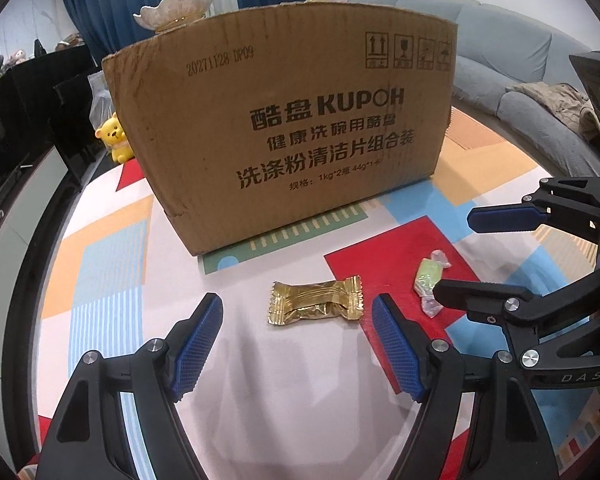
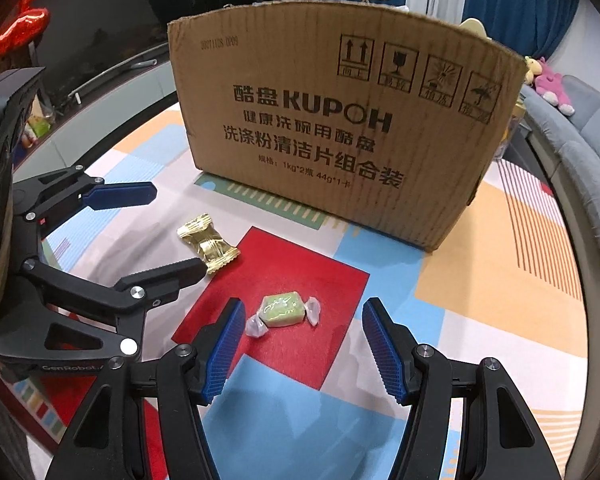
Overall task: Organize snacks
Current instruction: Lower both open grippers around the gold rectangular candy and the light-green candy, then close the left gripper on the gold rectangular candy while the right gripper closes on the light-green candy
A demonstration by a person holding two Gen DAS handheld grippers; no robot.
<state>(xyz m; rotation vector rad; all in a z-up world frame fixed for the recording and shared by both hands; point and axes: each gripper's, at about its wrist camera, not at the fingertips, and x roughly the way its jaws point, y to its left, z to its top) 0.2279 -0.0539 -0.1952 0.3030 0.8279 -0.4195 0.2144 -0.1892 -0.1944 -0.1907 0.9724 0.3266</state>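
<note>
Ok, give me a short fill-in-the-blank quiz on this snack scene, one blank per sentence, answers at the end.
1. The left claw is lined up on the snack in the ____ wrapper.
2. The green candy lies on a ____ patch of the mat.
3. Behind both snacks stands a ____ box.
4. Both claws are ____, gripping nothing.

Answers: gold; red; cardboard; open

My left wrist camera sits just behind my left gripper [image 1: 298, 344], angled down at the patterned tablecloth [image 1: 112, 264], close over the gold-wrapped snack [image 1: 316, 300]. My right wrist camera does likewise behind my right gripper [image 2: 302, 344], close over the green wrapped candy [image 2: 282, 311]. Both face the KUPOH cardboard box [image 1: 284, 120] toward the table's far edge. Shared: box, both snacks, red patch; each view catches the other gripper at its side.
</note>
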